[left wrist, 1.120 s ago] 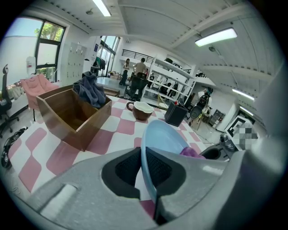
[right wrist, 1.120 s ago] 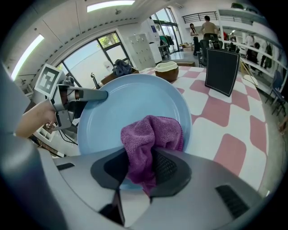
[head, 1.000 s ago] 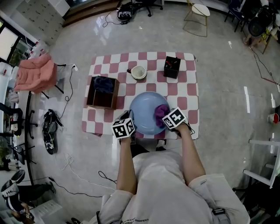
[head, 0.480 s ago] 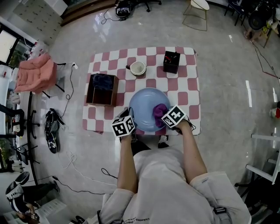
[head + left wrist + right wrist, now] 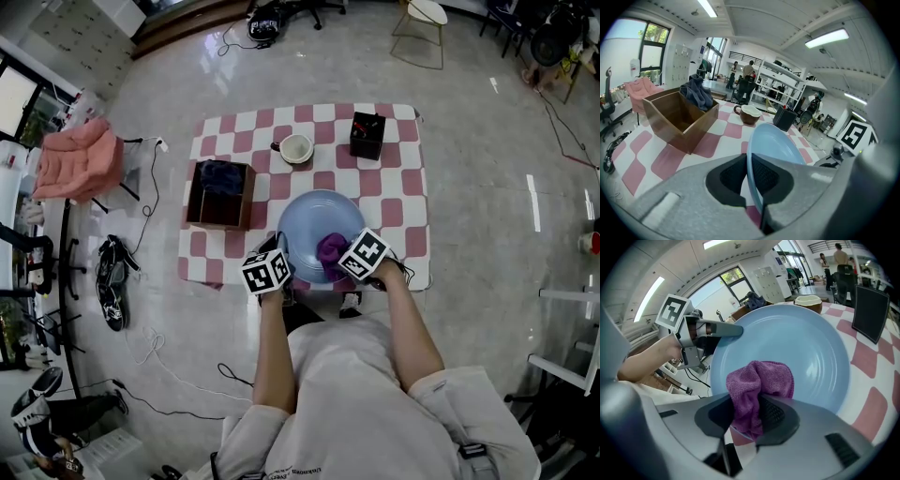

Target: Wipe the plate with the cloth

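A large pale blue plate [image 5: 314, 225] sits near the front edge of the checkered table; it also fills the right gripper view [image 5: 806, 343] and runs edge-on up the left gripper view [image 5: 771, 143]. My left gripper [image 5: 278, 264] is shut on the plate's near-left rim [image 5: 752, 180]. My right gripper [image 5: 339, 260] is shut on a purple cloth [image 5: 329, 249], which bunches between the pads [image 5: 754, 387] and lies against the plate's near inner surface. The left gripper [image 5: 708, 333] shows in the right gripper view, clamped on the rim.
A wooden box [image 5: 221, 195] holding dark blue fabric stands left of the plate. Behind it are a brown-and-white cup [image 5: 296, 148] and a black holder [image 5: 367, 135]. The pink-checked tablecloth [image 5: 398, 202] ends just in front of the plate. Chairs and shoes lie on the floor at left.
My right gripper has drawn the purple cloth leftward and nearer across the plate, from its right side toward the near middle. The left gripper has kept its hold on the rim.
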A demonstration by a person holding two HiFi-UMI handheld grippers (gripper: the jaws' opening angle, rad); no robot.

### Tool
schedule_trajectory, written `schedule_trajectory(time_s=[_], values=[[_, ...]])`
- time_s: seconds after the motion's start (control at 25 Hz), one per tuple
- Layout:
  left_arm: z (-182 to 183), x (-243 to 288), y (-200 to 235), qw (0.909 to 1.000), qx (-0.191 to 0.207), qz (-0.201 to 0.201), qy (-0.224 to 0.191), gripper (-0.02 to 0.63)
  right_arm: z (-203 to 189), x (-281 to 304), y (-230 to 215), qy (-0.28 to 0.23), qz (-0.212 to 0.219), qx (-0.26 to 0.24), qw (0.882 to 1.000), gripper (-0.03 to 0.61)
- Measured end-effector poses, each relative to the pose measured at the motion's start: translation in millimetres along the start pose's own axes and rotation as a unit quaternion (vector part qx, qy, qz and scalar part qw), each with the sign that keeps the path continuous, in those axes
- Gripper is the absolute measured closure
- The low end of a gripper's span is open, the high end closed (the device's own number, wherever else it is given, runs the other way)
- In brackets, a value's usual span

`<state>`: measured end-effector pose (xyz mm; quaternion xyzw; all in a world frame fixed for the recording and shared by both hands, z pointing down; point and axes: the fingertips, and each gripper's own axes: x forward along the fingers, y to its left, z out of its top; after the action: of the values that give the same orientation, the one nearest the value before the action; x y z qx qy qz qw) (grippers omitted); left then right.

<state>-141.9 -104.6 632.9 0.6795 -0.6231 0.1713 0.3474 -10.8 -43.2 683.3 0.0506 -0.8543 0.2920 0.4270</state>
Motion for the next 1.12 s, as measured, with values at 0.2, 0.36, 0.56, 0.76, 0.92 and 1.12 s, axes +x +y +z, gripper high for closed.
schedule_trajectory(time_s=[0.2,0.36,0.56,0.76,0.92,1.12], values=[[-0.2,-2.2,-1.4,1.0,0.004,-0.001,0.001,0.589,8.3,7.8,17.1,0.009,0.019,-0.027,0.999,0.439],[0.9,-2.3,-2.1,1.0,0.006,-0.002,0.002,0.589,18.1,13.1,27.8,-0.003,0.039,-0.033,0.999,0.439],[1.3,-4.1,-2.8,1.0,0.007,-0.001,0.002,0.589,29.4,18.7,37.8,-0.021,0.054,-0.038,0.998,0.439],[0.2,-3.4,-2.8,1.0,0.007,-0.001,0.005,0.589,39.7,22.6,39.0,-0.038,0.057,-0.036,0.997,0.44],[0.4,-2.8,-2.7,0.9999,0.01,-0.001,0.006,0.589,49.0,25.9,39.3,-0.056,0.063,-0.021,0.996,0.44],[0.4,-3.7,-3.2,0.9999,0.014,-0.002,0.009,0.589,59.1,25.4,37.7,-0.067,0.05,-0.033,0.996,0.442]])
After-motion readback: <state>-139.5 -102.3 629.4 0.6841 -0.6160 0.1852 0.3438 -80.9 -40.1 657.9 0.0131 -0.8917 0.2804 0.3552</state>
